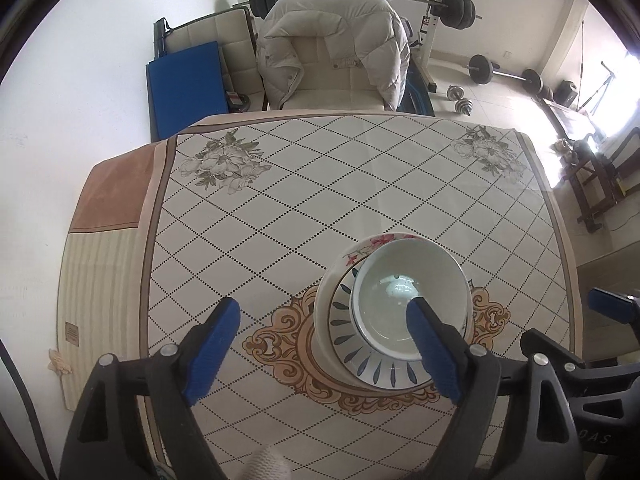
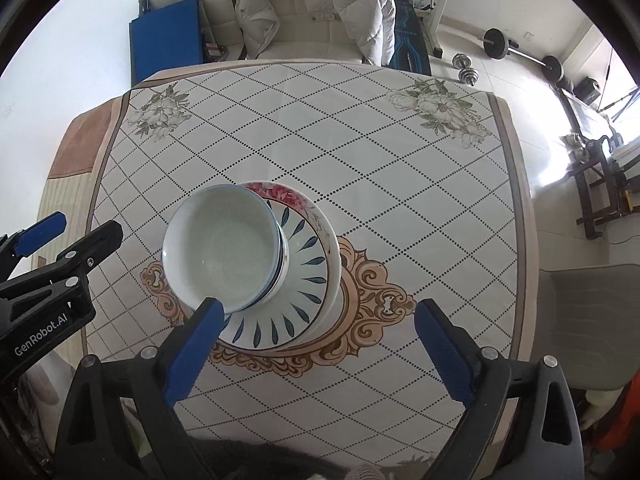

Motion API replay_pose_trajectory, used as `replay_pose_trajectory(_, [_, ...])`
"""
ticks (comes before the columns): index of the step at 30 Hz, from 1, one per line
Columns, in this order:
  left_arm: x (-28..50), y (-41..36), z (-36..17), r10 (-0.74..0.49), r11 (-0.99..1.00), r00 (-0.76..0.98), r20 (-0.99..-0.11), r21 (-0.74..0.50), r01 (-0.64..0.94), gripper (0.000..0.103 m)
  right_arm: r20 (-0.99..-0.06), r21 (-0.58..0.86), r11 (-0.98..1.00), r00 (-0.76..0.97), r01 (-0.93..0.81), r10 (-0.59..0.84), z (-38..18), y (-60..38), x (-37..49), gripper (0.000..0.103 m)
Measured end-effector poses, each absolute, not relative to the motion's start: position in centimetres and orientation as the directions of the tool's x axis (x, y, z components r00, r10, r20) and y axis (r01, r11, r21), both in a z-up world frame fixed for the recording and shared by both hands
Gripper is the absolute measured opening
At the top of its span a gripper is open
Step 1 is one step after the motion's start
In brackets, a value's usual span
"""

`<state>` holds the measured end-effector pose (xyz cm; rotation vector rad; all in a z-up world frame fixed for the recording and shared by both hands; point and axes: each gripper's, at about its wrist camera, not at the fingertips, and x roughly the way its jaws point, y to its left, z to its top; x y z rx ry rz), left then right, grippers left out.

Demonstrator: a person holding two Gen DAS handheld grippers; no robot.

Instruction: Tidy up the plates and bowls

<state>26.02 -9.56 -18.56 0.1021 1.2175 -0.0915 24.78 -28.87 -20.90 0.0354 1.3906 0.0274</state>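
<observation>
Left gripper (image 1: 324, 344) and right gripper (image 2: 320, 354) both stand wide above the table (image 2: 380, 168), nothing between their jaws. The bowl (image 2: 222, 242) sits stacked on the blue-leaf plate (image 2: 304, 280), itself on a floral plate (image 2: 276, 192), over the tablecloth's central ornament.

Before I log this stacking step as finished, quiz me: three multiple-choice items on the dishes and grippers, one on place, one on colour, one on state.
1. Where is the white bowl?
A. on the stacked plates
B. on the chair
C. alone at the table's corner

2. What colour are the leaf strokes on the upper plate?
A. blue
B. yellow
C. green

3. How are the left gripper and right gripper?
A. both open, empty
B. both clamped on the bowl
C. one holds a plate

Answers: 1 A, the bowl sits atop the plates; 2 A, dark blue strokes ring the plate; 3 A, the blue fingers stand wide apart with nothing gripped.
</observation>
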Motion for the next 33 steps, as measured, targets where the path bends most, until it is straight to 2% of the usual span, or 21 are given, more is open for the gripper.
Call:
replay_pose_trajectory(4, [24.8,-9.2,-16.8,-0.041,0.993,0.370,-0.928,0.003,0.117,0.092,-0.975,0.039,0.999,0.221,0.007,0.037,-18.5,-28.8,22.9,0.103])
replay_pose_trajectory(9, [23.1,-8.9,-14.7,-0.061,0.993,0.402,-0.914,-0.016,0.115,0.092,-0.964,0.039,0.999,0.265,0.026,0.031,-15.9,-28.6,21.0,0.103])
replay_pose_trajectory(14, [20.7,-9.1,-11.8,-0.028,0.992,0.453,-0.891,0.030,0.121,0.092,-0.948,0.054,0.997,0.316,0.058,0.033,-13.1,-28.4,18.8,0.103])
replay_pose_trajectory(23, [14.9,-9.5,-5.7,-0.019,0.994,0.547,-0.837,0.041,0.097,0.092,-0.890,0.008,0.994,0.455,0.106,-0.041,-5.8,-29.0,13.0,0.103])
replay_pose_trajectory(33, [7.5,-10.2,-2.3,0.018,0.998,0.573,-0.820,0.045,0.033,0.092,-0.836,0.003,0.997,0.548,0.073,-0.038,0.4,-29.7,4.7,0.103])
